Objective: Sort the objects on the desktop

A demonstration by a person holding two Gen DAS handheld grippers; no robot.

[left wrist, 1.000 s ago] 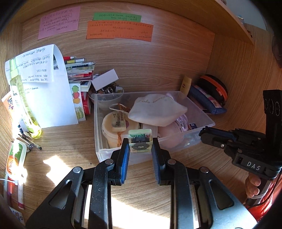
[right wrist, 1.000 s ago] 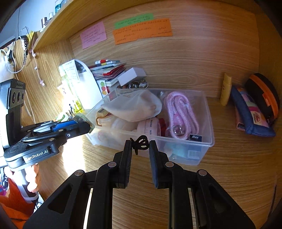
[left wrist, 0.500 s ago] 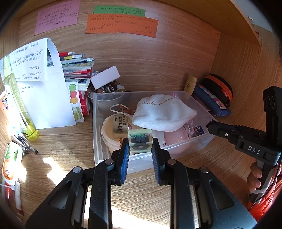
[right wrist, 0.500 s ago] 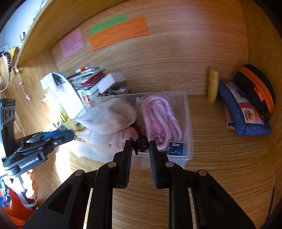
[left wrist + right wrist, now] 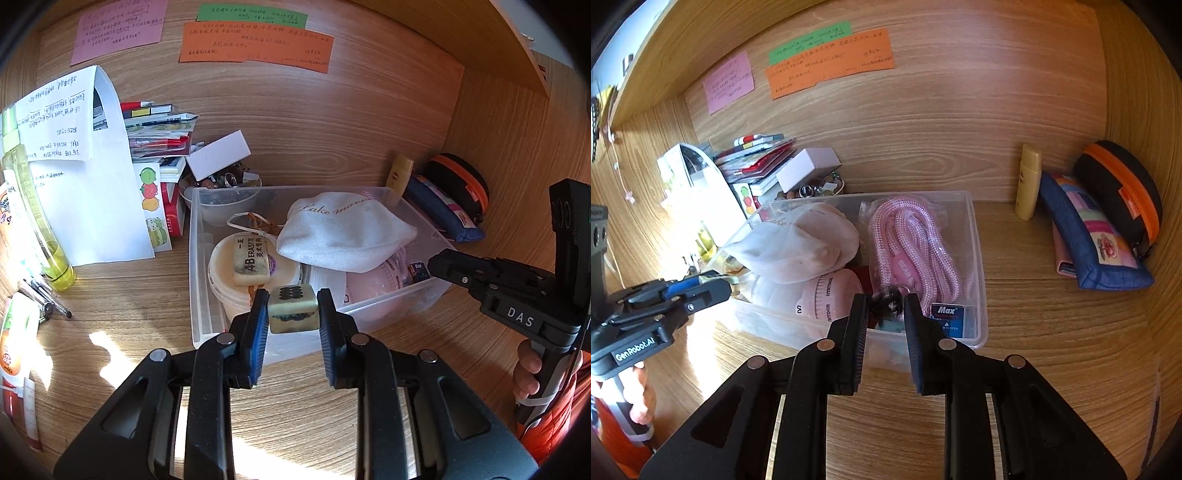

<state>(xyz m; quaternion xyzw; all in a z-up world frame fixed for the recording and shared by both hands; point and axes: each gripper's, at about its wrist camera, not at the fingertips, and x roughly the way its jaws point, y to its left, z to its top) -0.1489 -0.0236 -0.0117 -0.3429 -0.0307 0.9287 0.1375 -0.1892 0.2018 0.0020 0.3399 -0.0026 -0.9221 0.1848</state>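
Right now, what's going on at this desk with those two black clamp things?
A person is tidying the desk with a hand-held gripper in each hand. The left gripper pinches a tile over the near edge of the clear bin. The right gripper has a small black clip between its jaws, which are opening, at the bin's near wall. The bin already holds a white pouch, a pink cord and an eraser.

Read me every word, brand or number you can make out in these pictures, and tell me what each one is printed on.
"4B ERASER": eraser lying on the tub lid.
"Lake ma...", partly cut off: white pouch in the clear box.
"Max": small dark packet in that box.
"DAS": right gripper body.
"GenRobot.AI": left gripper body.
Handwriting on the pink, green and orange wall notes and the white sheet: too small to read.
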